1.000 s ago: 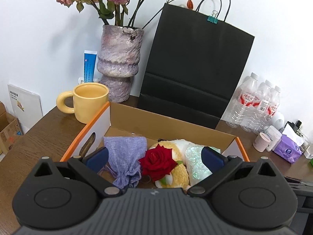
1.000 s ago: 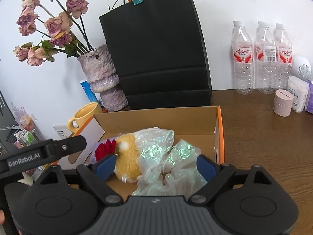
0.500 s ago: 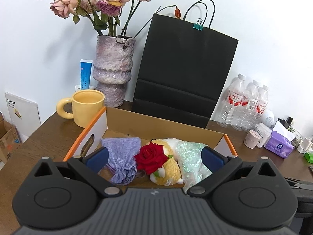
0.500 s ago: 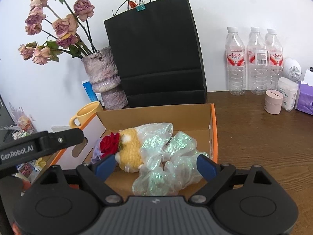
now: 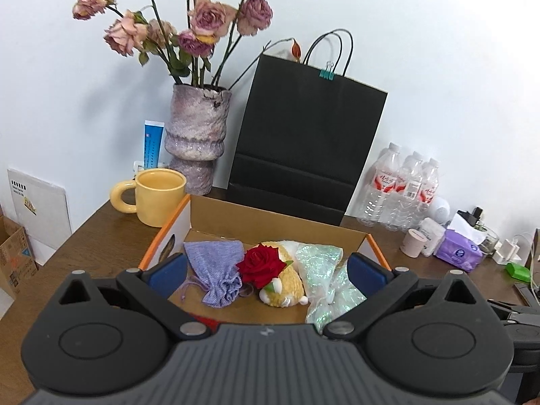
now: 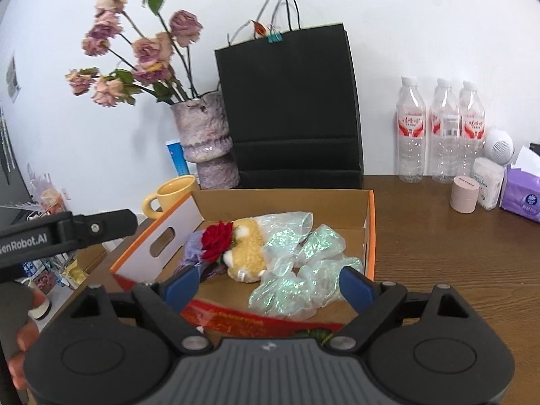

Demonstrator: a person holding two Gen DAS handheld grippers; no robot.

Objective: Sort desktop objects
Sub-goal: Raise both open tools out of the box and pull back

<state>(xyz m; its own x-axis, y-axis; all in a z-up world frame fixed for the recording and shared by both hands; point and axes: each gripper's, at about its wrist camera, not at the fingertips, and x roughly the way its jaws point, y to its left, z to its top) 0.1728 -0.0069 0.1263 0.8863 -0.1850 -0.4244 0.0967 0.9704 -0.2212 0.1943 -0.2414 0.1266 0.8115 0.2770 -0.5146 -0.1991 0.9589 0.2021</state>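
An open cardboard box (image 5: 270,217) (image 6: 370,236) with orange edges sits on the wooden desk. In it lie a purple knit pouch (image 5: 216,270), a red rose (image 5: 261,265) (image 6: 216,239), a yellow plush toy (image 5: 287,287) (image 6: 246,253) and iridescent plastic wrap (image 5: 324,273) (image 6: 303,270). My left gripper (image 5: 266,270) is open and empty, held above the box's near side. My right gripper (image 6: 268,285) is open and empty, also above the near side. The left gripper's body shows at the left of the right wrist view.
Behind the box stand a yellow mug (image 5: 158,195), a stone vase of dried roses (image 5: 197,141), and a black paper bag (image 5: 303,141). Three water bottles (image 6: 442,135), a pink jar (image 6: 464,194) and a purple tissue pack (image 6: 524,195) stand at the right.
Both grippers have pulled back and up from the box, so more of the box floor and the desk shows. The things in the box have not moved.
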